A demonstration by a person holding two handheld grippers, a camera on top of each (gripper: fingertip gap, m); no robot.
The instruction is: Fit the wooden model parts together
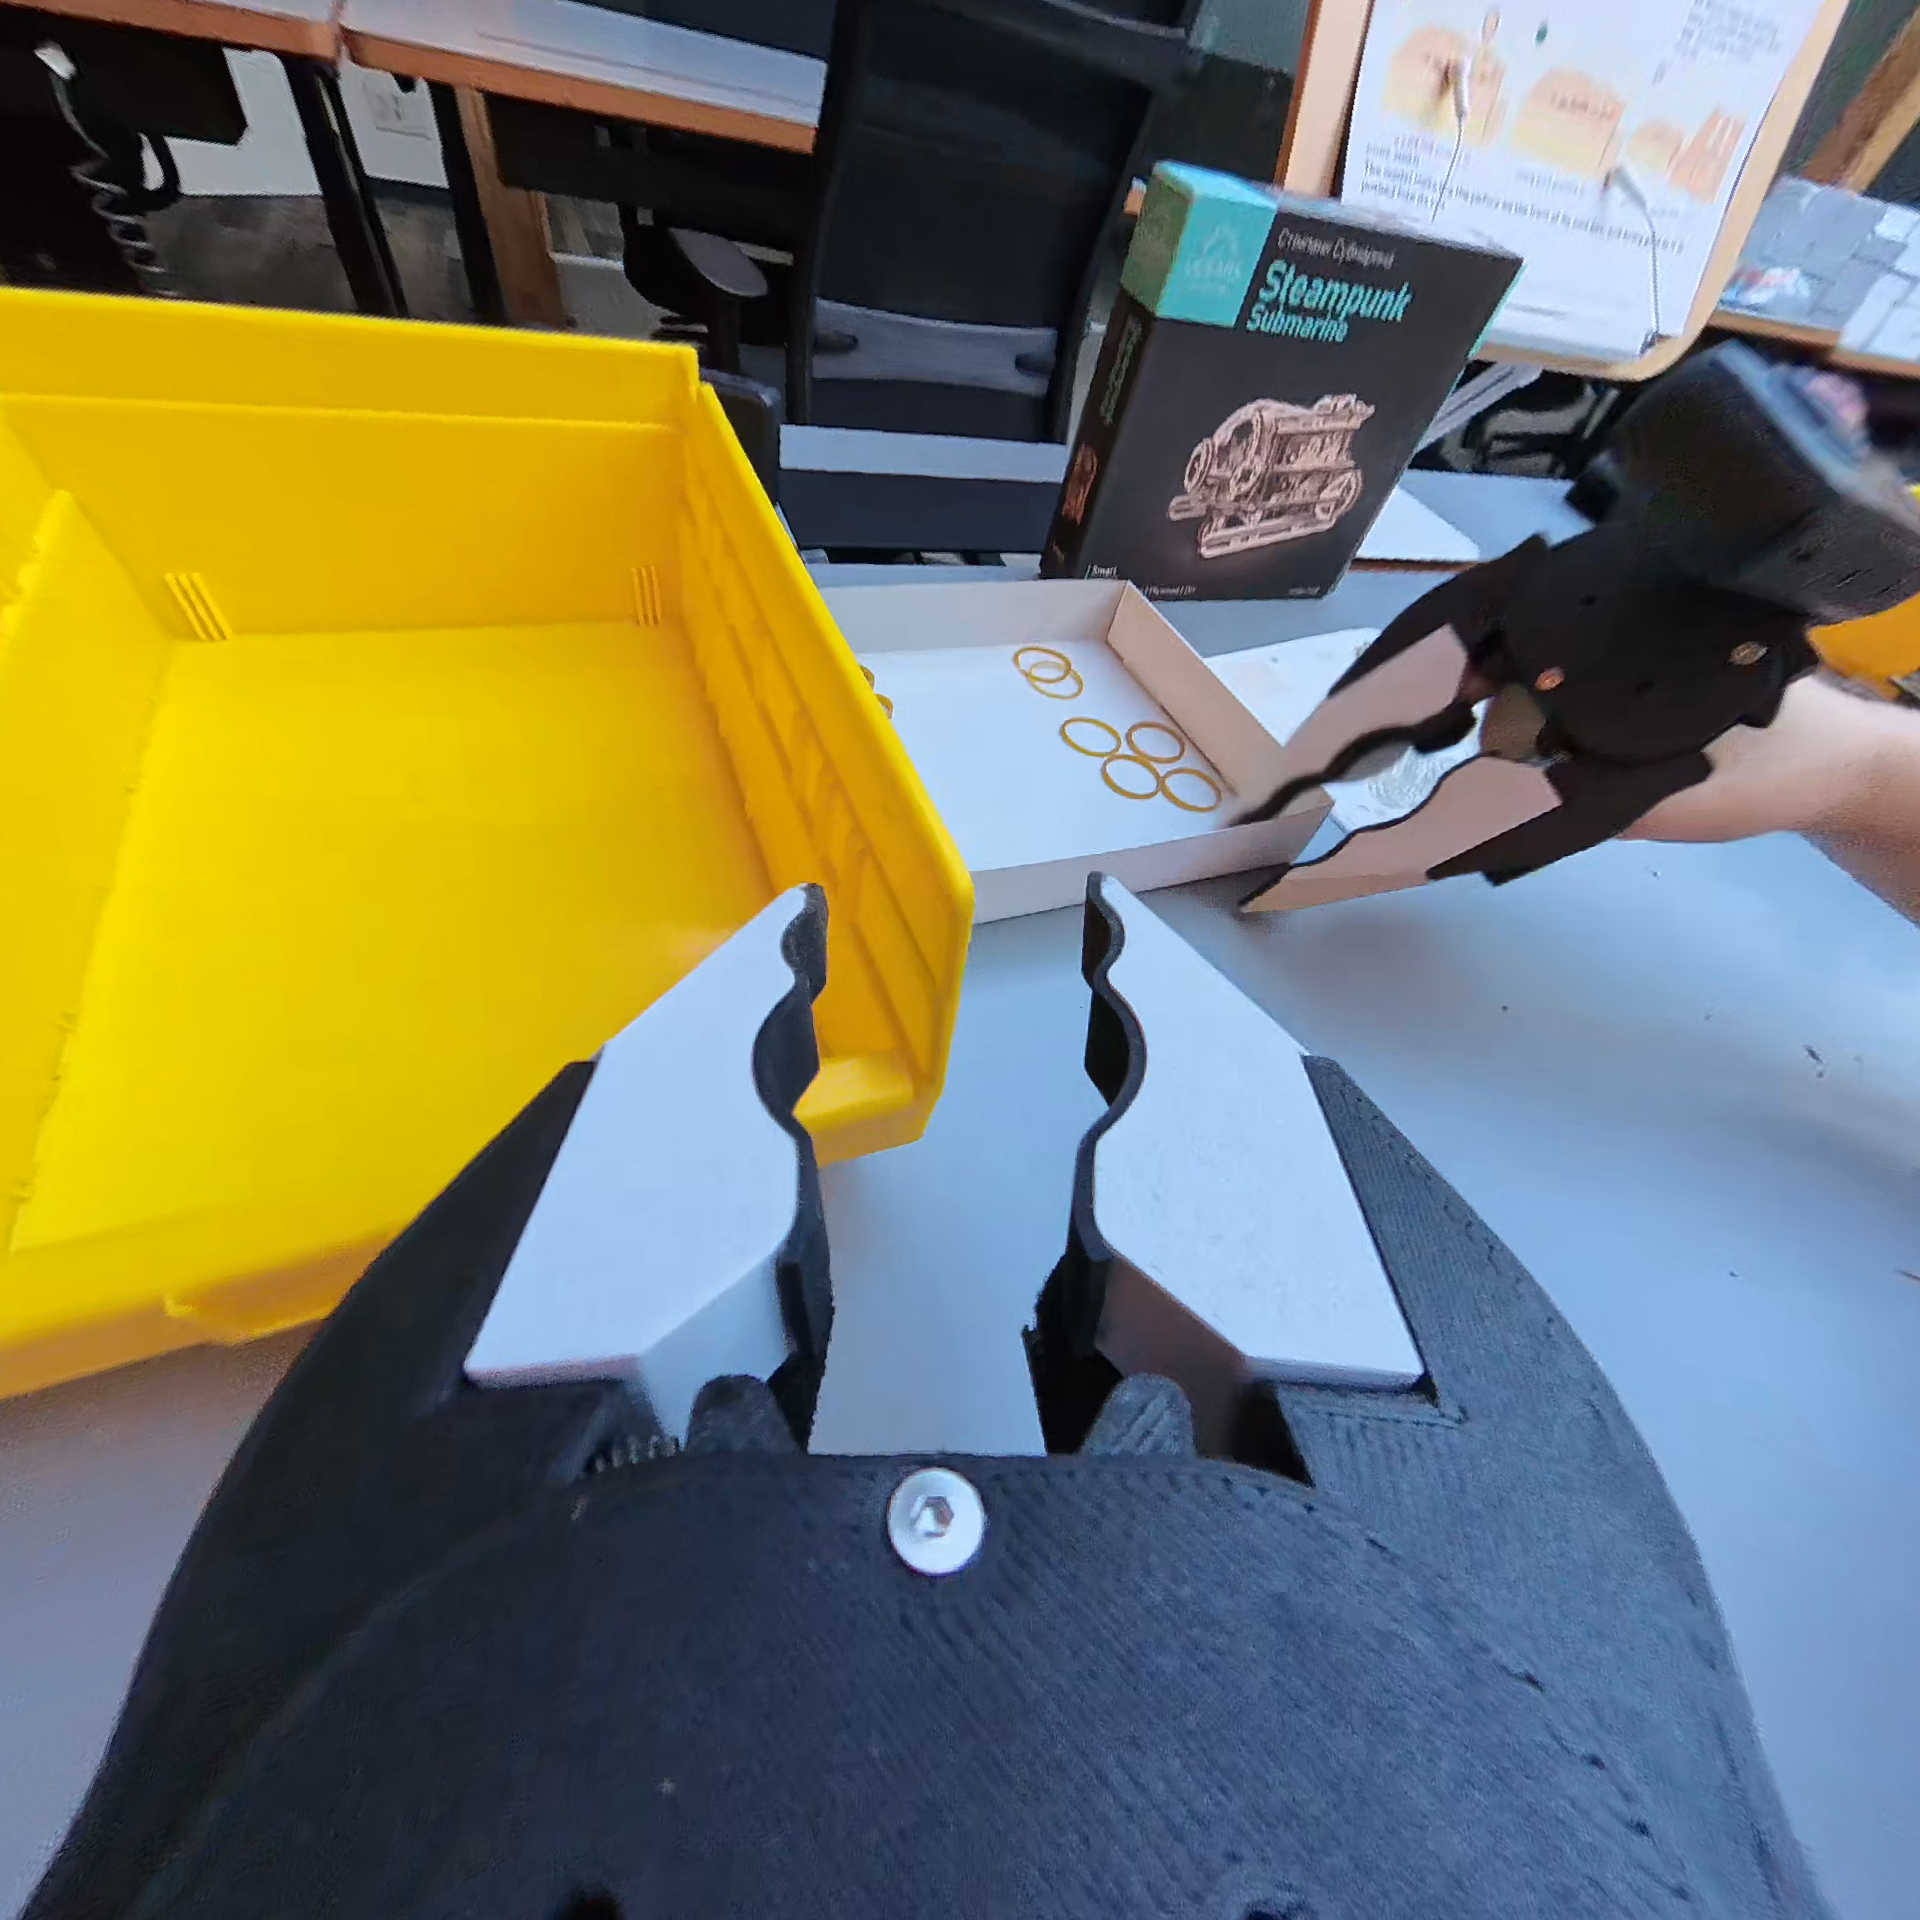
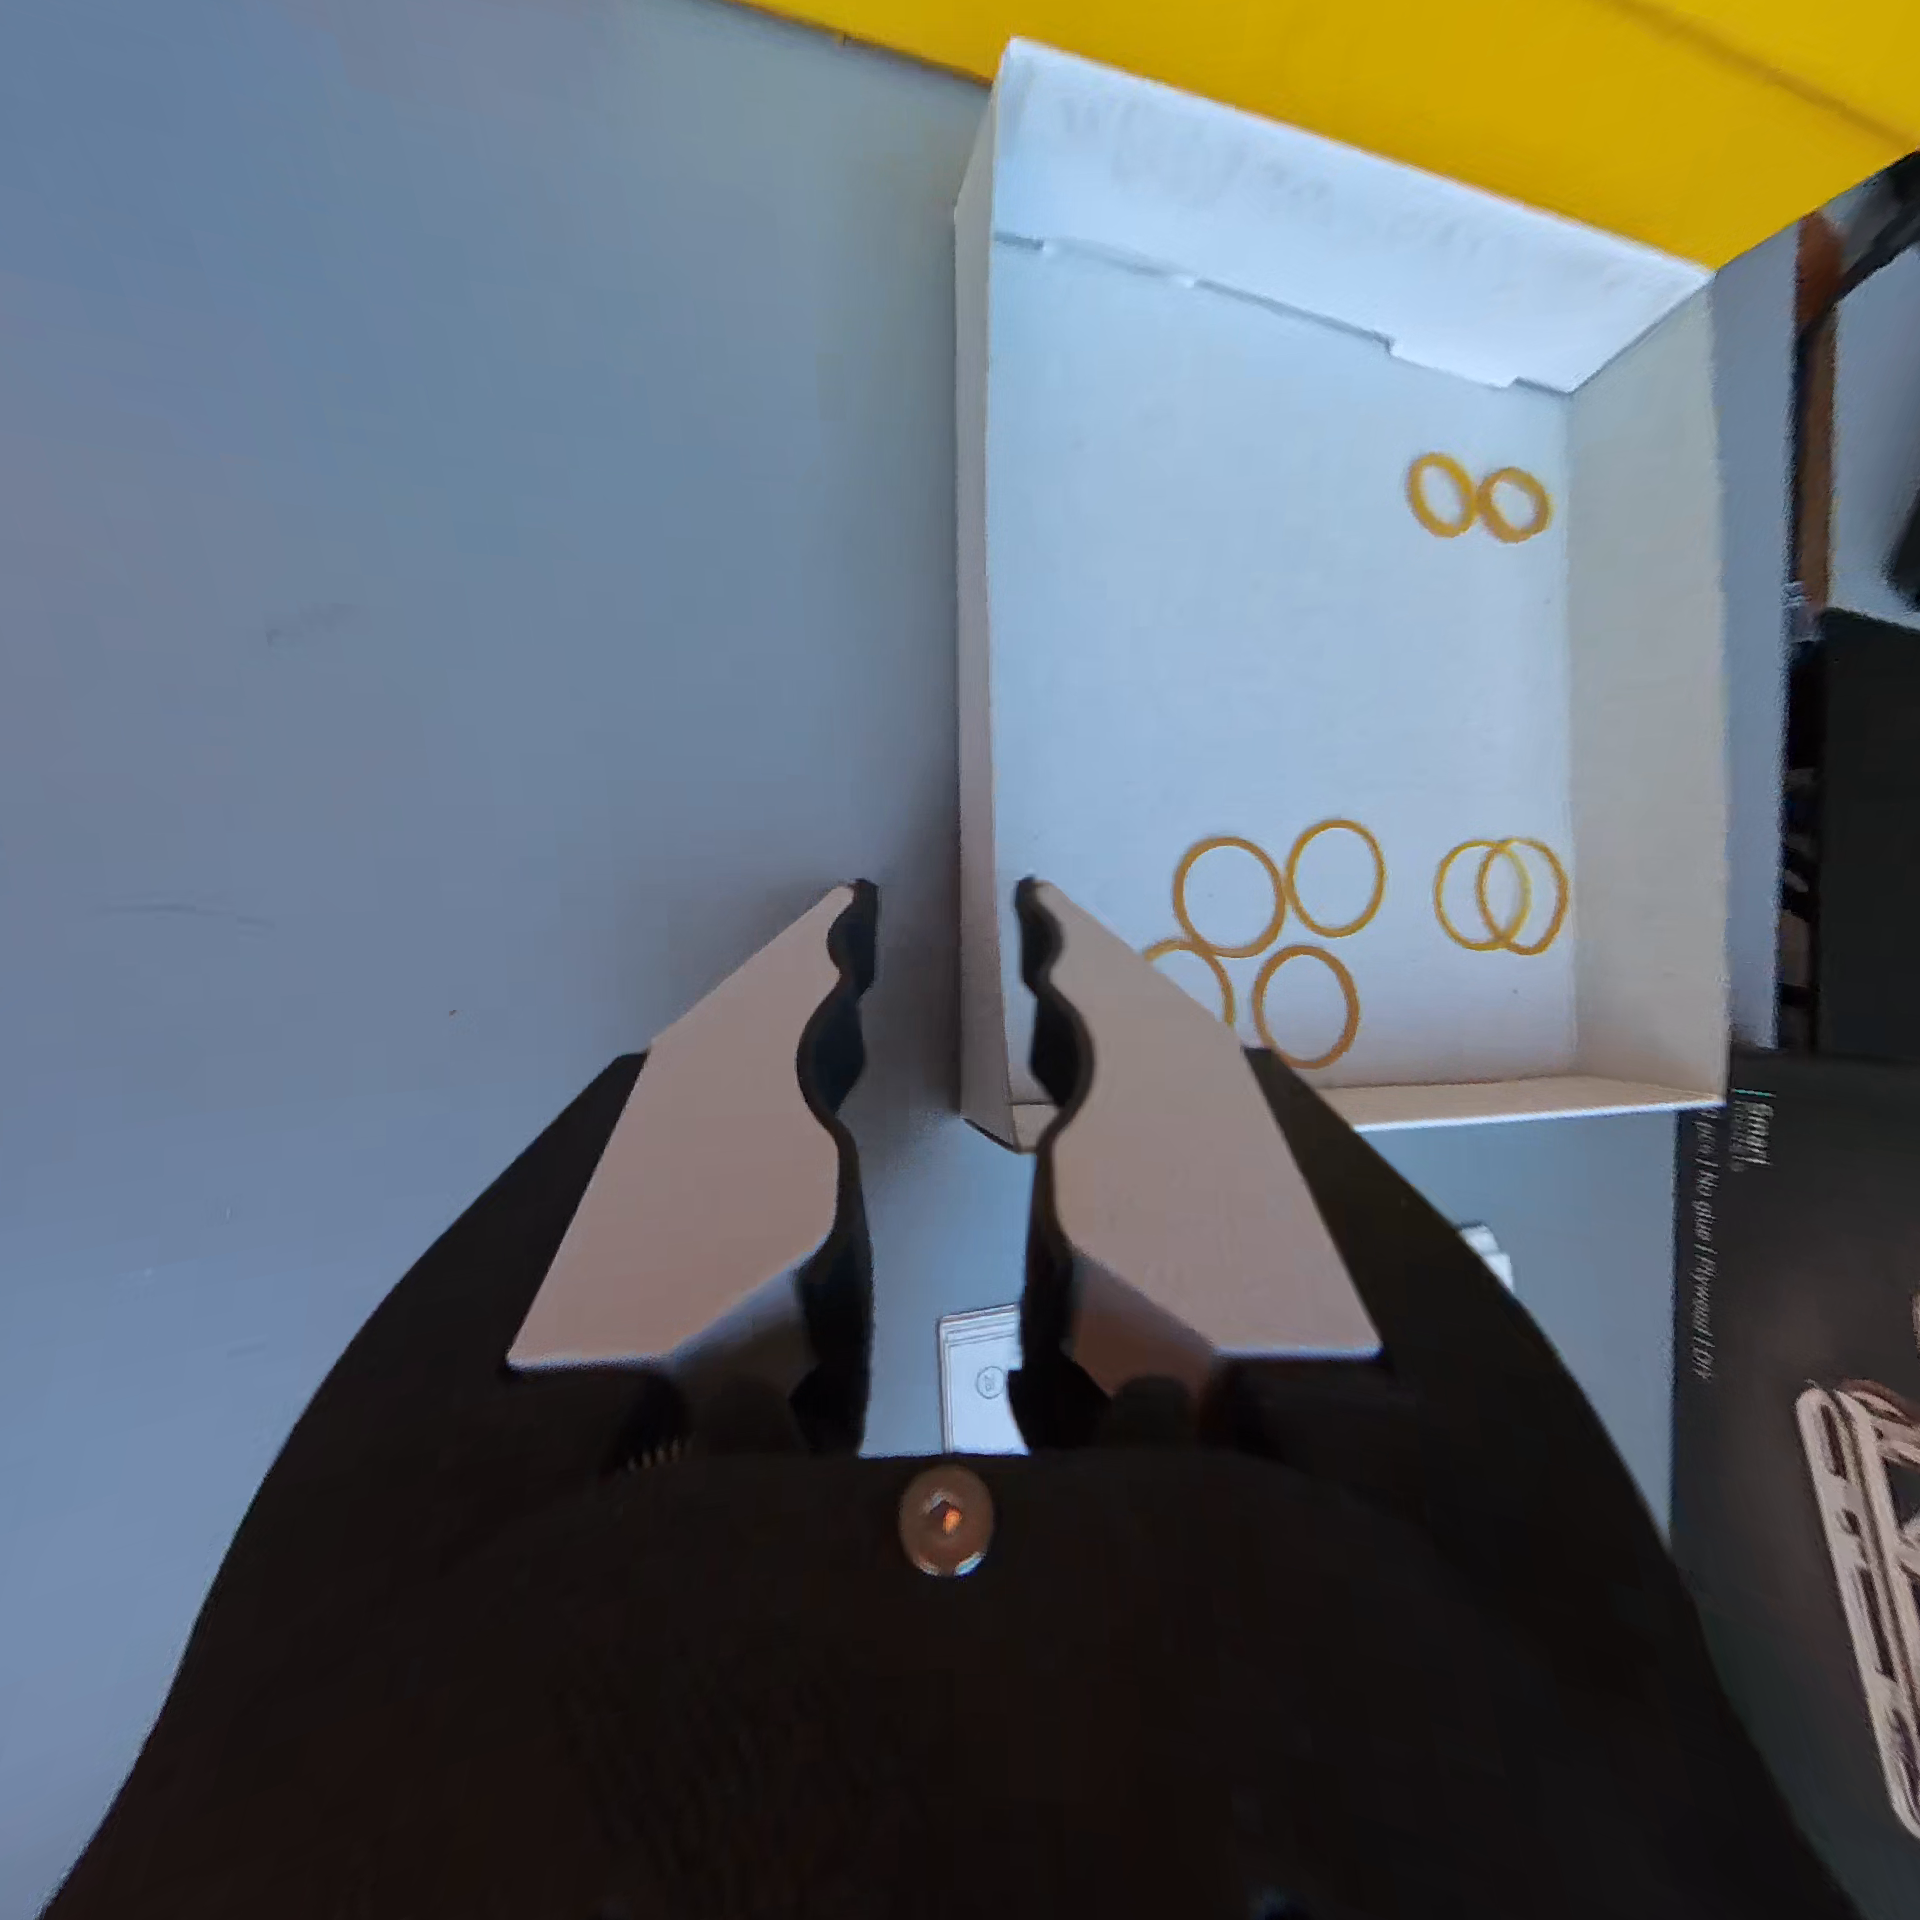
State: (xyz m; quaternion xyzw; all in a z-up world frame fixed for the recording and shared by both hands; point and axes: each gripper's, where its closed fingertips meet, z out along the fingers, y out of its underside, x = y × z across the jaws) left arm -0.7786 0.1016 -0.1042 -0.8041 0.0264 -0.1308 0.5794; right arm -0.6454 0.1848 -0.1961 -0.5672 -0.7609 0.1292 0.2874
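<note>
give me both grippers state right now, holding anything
Left gripper: open, holding nothing, above the grey table beside the yellow bin.
Right gripper: open, holding nothing, at the white tray edge.

Bright daylight, fisheye-warped edges (slight blur)

Grey tabletop [image 1: 1455,1143]; wood-edged desks [image 1: 582,73] behind

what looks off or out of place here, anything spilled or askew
Nothing spilled or damaged. The odd part: no wooden parts show. The yellow bin looks empty, and the white tray holds only loose rubber bands. Both grippers, left and right, are open and empty.
</note>
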